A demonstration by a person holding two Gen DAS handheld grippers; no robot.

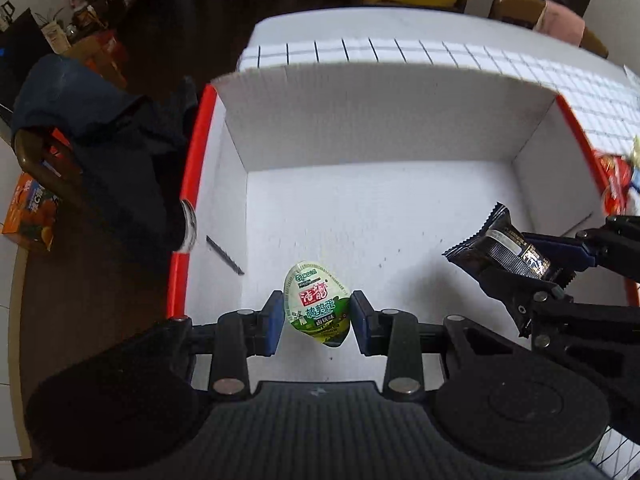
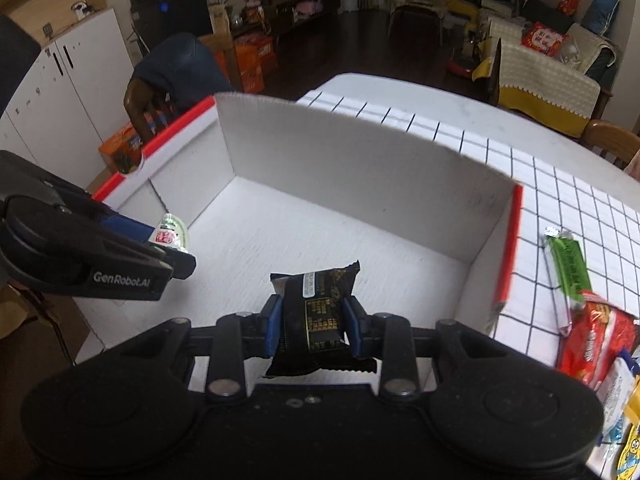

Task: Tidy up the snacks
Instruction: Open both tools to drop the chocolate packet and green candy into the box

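Observation:
A white cardboard box [image 1: 380,120] with red edges stands open on the table; it also shows in the right wrist view [image 2: 360,168]. My left gripper [image 1: 317,322] is shut on a green-and-white egg snack pack [image 1: 316,304] and holds it above the box floor near the front left. My right gripper [image 2: 311,330] is shut on a black snack packet [image 2: 314,312] and holds it over the box's front right. In the left wrist view the right gripper [image 1: 516,264] and its black packet [image 1: 504,248] show at the right. The left gripper [image 2: 172,252] with its egg pack [image 2: 172,232] shows at the left.
Loose snacks lie on the grid tablecloth [image 2: 560,184] right of the box: a green bar [image 2: 568,264], a red packet [image 2: 596,340], a yellow pack [image 2: 632,452]. A chair draped with dark cloth [image 1: 100,128] stands left of the box. An orange carton [image 1: 34,216] lies below it.

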